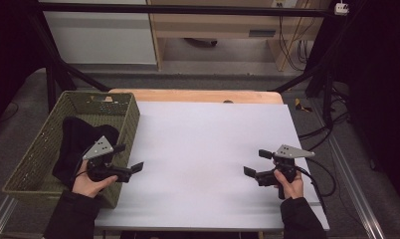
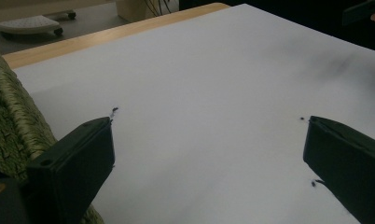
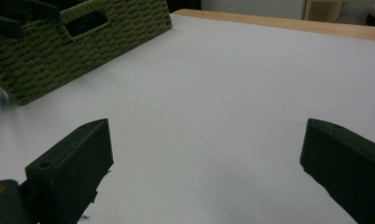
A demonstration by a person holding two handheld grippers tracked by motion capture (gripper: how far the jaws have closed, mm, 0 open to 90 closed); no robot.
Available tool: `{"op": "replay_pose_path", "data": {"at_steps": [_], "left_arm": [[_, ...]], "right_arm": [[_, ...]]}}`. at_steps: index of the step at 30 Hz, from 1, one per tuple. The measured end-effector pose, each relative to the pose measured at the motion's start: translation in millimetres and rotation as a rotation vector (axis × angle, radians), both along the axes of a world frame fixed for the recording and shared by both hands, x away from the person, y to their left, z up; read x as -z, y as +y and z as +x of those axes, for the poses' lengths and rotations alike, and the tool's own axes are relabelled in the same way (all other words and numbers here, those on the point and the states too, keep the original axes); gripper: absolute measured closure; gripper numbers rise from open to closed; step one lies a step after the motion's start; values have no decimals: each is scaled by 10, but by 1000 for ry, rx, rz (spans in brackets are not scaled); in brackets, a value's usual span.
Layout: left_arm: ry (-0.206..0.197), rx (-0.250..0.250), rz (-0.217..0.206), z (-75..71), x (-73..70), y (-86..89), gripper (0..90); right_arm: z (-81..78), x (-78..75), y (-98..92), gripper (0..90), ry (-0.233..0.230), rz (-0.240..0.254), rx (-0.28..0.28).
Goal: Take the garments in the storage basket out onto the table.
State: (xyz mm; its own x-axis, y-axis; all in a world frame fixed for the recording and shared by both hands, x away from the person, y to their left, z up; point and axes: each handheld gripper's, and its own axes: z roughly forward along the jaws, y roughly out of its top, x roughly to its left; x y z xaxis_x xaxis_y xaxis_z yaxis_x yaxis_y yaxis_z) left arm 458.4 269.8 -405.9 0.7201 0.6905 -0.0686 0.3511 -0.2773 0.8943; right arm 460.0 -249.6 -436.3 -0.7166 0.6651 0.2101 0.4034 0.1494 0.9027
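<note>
The left hand-held gripper (image 1: 130, 158) is open and holds nothing, just beside the green basket (image 1: 131, 117) with a black cloth (image 1: 76, 139). The right hand-held gripper (image 1: 256, 163) is also open and empty, above the white counter (image 1: 203, 139), well apart from the basket.

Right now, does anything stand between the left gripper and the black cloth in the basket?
Only the basket's own wall. The left gripper is open and hangs just outside the green woven basket, jaws pointing away over the white sheet. The black cloth lies inside, uncovered from above.

A lab-like recording setup: black frame bars (image 1: 188, 9), loose floor cables (image 1: 292, 47), white-covered table (image 1: 213, 129).
</note>
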Motion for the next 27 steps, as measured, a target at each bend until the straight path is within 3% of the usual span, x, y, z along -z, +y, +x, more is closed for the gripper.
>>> {"op": "replay_pose_path", "data": {"at_steps": [27], "left_arm": [[9,-20,5,21,-37,6,4]], "right_arm": [[-5,12,-12,27,3,-4,-6]]}}
